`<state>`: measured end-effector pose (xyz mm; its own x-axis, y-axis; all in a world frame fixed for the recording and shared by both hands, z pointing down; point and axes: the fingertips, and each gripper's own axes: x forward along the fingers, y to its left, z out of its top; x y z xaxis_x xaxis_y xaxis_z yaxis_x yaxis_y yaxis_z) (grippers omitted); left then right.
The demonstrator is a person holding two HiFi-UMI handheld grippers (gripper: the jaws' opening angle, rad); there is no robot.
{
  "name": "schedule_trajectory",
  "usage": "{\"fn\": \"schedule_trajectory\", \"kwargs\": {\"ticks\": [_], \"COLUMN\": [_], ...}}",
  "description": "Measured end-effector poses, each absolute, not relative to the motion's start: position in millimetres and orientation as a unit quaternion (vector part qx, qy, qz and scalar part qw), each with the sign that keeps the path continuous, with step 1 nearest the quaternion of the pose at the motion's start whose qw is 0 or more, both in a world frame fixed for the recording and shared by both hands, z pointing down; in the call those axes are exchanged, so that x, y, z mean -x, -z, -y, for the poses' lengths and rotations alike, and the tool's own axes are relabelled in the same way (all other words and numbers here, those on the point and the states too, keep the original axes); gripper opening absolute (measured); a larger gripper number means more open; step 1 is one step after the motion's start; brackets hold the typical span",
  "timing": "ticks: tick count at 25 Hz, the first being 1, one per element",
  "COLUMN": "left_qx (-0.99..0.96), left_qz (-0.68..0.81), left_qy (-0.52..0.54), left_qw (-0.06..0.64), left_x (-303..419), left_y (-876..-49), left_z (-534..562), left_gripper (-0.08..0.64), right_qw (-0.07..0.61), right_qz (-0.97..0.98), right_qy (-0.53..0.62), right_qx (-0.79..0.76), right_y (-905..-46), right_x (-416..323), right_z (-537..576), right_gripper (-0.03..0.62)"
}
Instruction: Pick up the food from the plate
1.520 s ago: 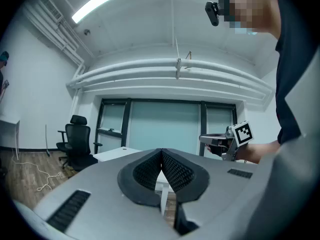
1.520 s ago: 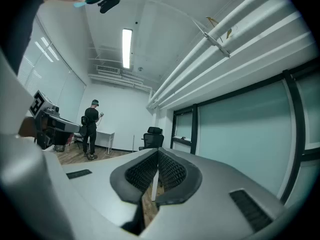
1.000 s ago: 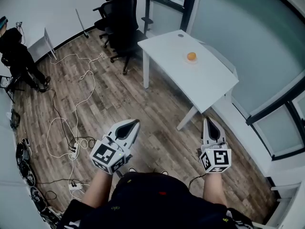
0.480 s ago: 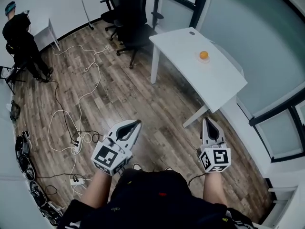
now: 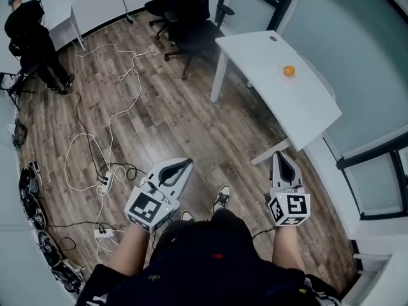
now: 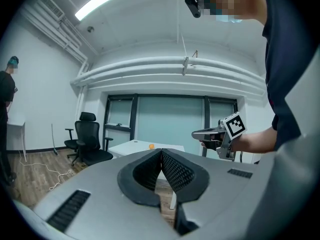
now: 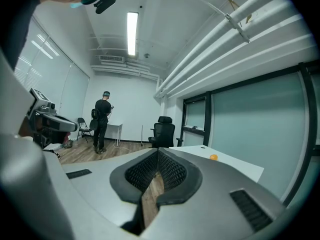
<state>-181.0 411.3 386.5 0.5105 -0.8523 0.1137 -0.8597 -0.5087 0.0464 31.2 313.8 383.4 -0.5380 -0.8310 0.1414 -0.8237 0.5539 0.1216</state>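
A small orange piece of food (image 5: 289,70) lies on a white plate (image 5: 284,77) on the white table (image 5: 280,107), far ahead and to the right. Both grippers hang at waist height over the wooden floor, well short of the table. My left gripper (image 5: 185,163) is shut with its tips touching and nothing between them. My right gripper (image 5: 279,155) is shut and empty too. The left gripper view shows the food (image 6: 151,146) beyond its jaws, with the right gripper (image 6: 212,133) held out at the right. In the right gripper view the food (image 7: 213,157) sits on the table (image 7: 235,166).
Black office chairs (image 5: 190,8) stand beside the table's far end. White and black cables (image 5: 102,139) snake over the floor at the left, with a power strip (image 5: 102,233). A person in black (image 5: 29,27) stands at the far left. A glass wall (image 5: 357,62) runs along the right.
The view has advanced over the floor: the table and food sit further right and higher in the frame. A shoe has come into sight. Both grippers keep their pose and stay shut.
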Motion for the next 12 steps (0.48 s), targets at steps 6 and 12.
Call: {"fn": "schedule_trajectory", "kwargs": {"ticks": [6, 12], "left_qx": [-0.86, -0.857], "left_qz": [0.506, 0.51], "left_qy": [-0.045, -0.051], "left_qw": [0.052, 0.042], "left_x": [196.7, 187.9], "left_y": [-392.5, -381.8], "left_z": [-359.8, -289.1], "left_gripper": [0.023, 0.023], "right_qw": [0.094, 0.081], "right_qz": [0.882, 0.883], "right_qy": [0.015, 0.016], "right_qx": [-0.462, -0.461], "right_y": [-394.9, -389.9], "right_x": [-17.9, -26.9], "right_z": [-255.0, -188.0], "right_gripper": [0.025, 0.025]}}
